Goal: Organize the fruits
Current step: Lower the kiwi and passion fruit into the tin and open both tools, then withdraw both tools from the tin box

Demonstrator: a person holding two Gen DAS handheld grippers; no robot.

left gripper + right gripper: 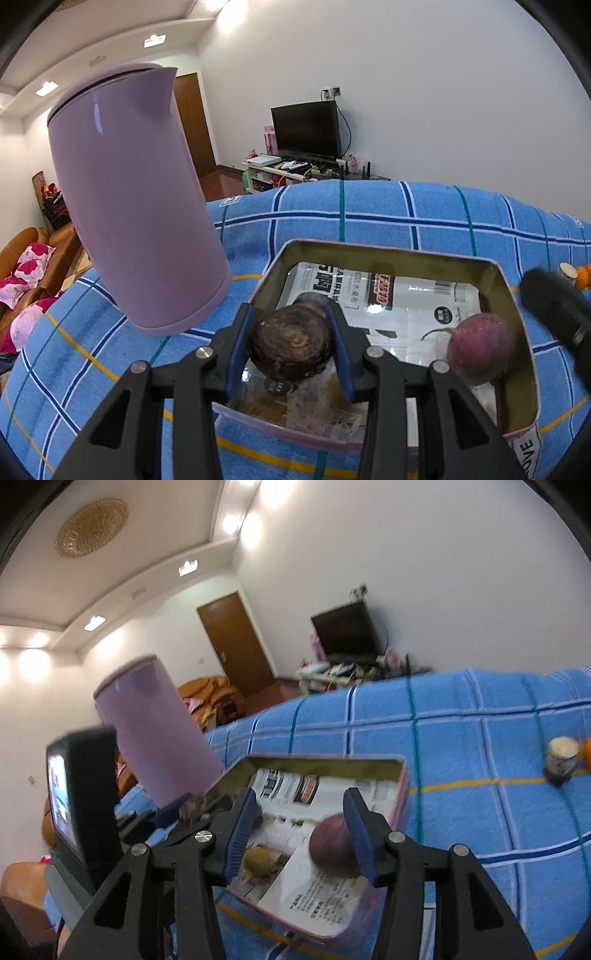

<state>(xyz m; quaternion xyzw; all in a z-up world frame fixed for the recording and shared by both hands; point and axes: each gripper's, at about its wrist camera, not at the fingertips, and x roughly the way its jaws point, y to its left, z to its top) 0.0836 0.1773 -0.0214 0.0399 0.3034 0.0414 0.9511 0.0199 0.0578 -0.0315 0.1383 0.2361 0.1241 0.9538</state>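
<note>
Left gripper (291, 350) pinches a dark brown round fruit (290, 349) over the rectangular metal tin (388, 253). Right gripper (299, 834) stands spread; the reddish-purple round fruit (332, 845) sits unpinched beside its right pad. Risk: an early release could roll the dark fruit against that one.

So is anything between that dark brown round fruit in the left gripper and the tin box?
Nothing visible. The left gripper holds the dark brown round fruit right over the open rectangular tin box, above a bare spot of its paper lining.

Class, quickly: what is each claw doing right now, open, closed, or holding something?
Left claw: shut on the dark fruit, over the tin.
Right claw: open, holding nothing; the purple fruit lies in the tin.
</note>
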